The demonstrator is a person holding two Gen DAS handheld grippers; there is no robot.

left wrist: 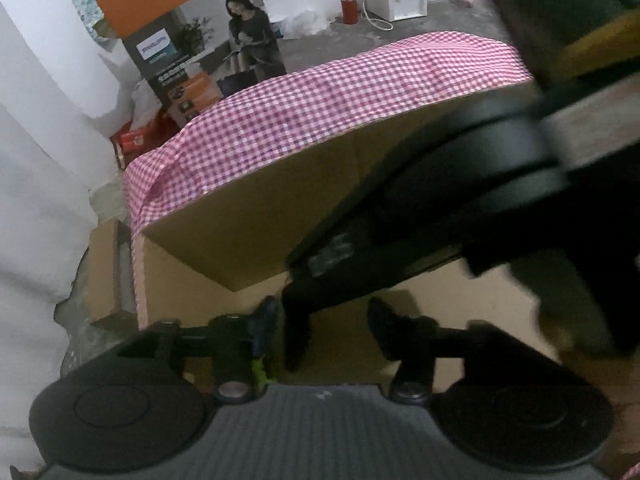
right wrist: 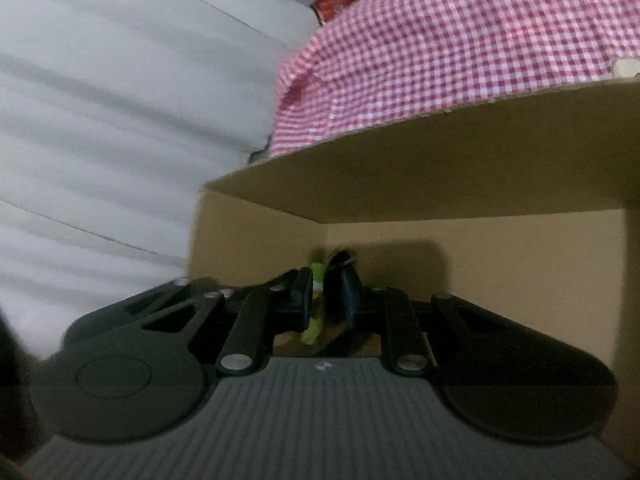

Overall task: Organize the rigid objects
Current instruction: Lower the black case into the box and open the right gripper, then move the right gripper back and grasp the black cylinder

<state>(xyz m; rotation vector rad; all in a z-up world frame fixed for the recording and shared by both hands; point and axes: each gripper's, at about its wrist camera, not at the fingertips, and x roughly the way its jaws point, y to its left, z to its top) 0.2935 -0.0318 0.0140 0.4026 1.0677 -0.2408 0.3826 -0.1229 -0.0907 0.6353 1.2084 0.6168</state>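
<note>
Gripping a slim lime-green object [right wrist: 316, 308], my right gripper [right wrist: 326, 300] hangs inside the brown cardboard box [right wrist: 500, 280]; my left gripper [left wrist: 324, 328] gapes empty. Crowded together, they could collide.

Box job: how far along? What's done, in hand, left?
Done: cannot tell; the box interior shows no items already placed. In hand: the right gripper is over the box, jaws shut on a thin green item. The left gripper is above the box with open, empty jaws. Left: dropping the green item; any remaining items are out of view.
</note>
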